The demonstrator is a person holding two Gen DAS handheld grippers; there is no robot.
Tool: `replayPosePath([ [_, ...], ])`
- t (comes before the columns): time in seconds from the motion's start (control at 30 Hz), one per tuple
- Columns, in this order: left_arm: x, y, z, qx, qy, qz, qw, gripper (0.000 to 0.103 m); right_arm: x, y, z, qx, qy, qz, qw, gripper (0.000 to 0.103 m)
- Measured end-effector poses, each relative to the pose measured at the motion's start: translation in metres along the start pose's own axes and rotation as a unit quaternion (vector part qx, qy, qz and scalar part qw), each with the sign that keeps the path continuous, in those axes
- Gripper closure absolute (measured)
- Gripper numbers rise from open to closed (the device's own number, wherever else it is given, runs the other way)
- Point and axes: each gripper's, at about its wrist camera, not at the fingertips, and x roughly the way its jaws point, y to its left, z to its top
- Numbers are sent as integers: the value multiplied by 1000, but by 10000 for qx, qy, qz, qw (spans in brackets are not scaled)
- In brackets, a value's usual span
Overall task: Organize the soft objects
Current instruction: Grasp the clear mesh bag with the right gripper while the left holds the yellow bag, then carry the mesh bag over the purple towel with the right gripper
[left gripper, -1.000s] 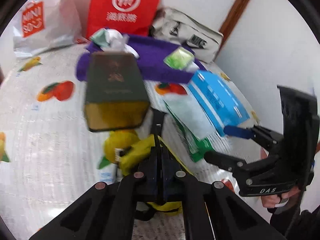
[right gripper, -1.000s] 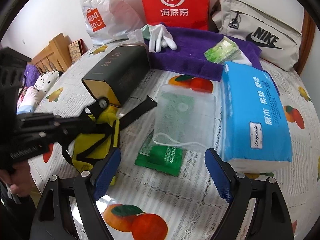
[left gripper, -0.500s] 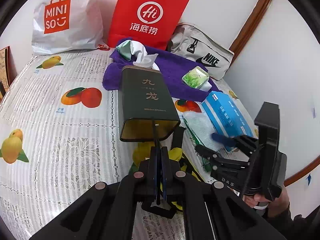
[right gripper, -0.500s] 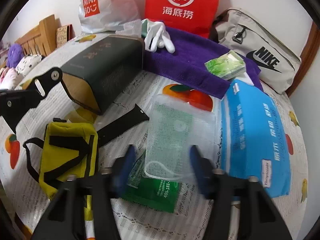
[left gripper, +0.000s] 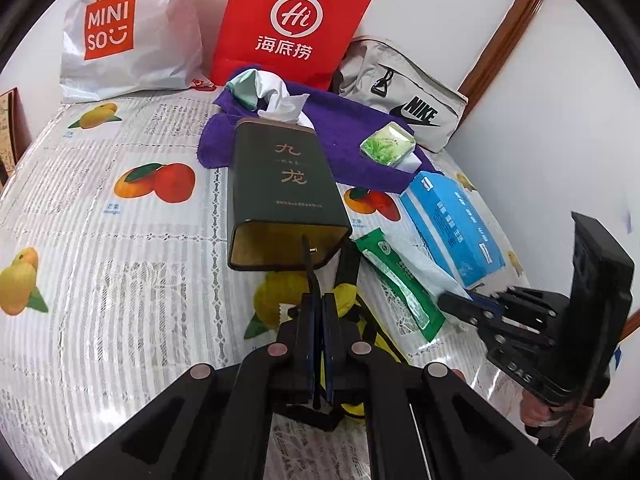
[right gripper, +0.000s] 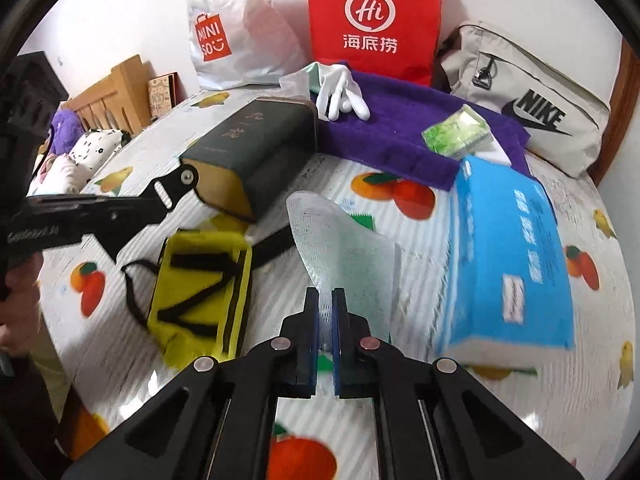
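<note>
My right gripper [right gripper: 326, 296] is shut on the near edge of a translucent white mesh bag [right gripper: 344, 248], which stands lifted and curled above the bedsheet. In the left wrist view the same right gripper [left gripper: 456, 304] pinches the mesh bag [left gripper: 424, 268] just beside a green packet [left gripper: 396, 280]. My left gripper [left gripper: 319, 300] is shut on a thin black strap [left gripper: 310, 268] that runs up from the yellow pouch [left gripper: 346, 294]. The yellow pouch [right gripper: 200, 284] lies flat on the bed, with the left gripper [right gripper: 176, 184] above its far left side.
A dark green box [left gripper: 286, 192] lies open-ended just beyond the pouch. A blue tissue pack [right gripper: 508, 248] sits to the right. A purple towel [right gripper: 400, 120] behind carries white gloves [right gripper: 340, 88] and a green tissue packet [right gripper: 456, 132]. Shopping bags and a grey Nike bag [right gripper: 532, 108] line the wall.
The right gripper's jaws went from wide open to shut on the mesh bag, and the bag's near edge has come up off the green packet. The left gripper stayed shut on the strap.
</note>
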Motion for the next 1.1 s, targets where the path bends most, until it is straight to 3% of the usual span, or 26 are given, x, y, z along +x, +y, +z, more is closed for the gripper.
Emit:
replayPosePath([
  [0.23, -11, -13, -15, -16, -35, 97, 9999, 99, -32, -13, -37, 52, 177, -191, 9996, 98],
  [0.43, -12, -27, -29, 18, 33, 163, 9999, 99, -29, -27, -77, 303, 471, -77, 9984, 93],
  [0.47, -13, -28, -31, 24, 35, 169, 9998, 99, -29, -26, -79, 287, 443, -55, 9986, 83],
  [0.5, -13, -30, -33, 34, 39, 179, 9998, 99, -31, -26, -81, 272, 387, -36, 9989, 61],
  [0.57, -15, -32, -35, 38, 42, 205, 9998, 99, -37, -25, -83, 242, 151, -47, 9996, 30],
  [0.6, -15, -33, -35, 43, 39, 219, 9997, 99, -40, -26, -84, 228, 12, -61, 9997, 24],
  [0.73, -17, -35, -38, 60, 26, 257, 9996, 99, -38, -33, -80, 254, -182, -41, 9995, 18],
  [0.93, -17, -37, -39, 83, 48, 295, 9995, 99, -4, -35, -69, 222, 95, 73, 9997, 18],
  [1.0, -16, -37, -38, 82, 64, 325, 9994, 99, 0, -28, -68, 84, 22, -8, 10000, 12],
  [1.1, -14, -37, -37, 80, 89, 341, 9993, 99, 6, -22, -68, 5, -44, -163, 9999, 13],
])
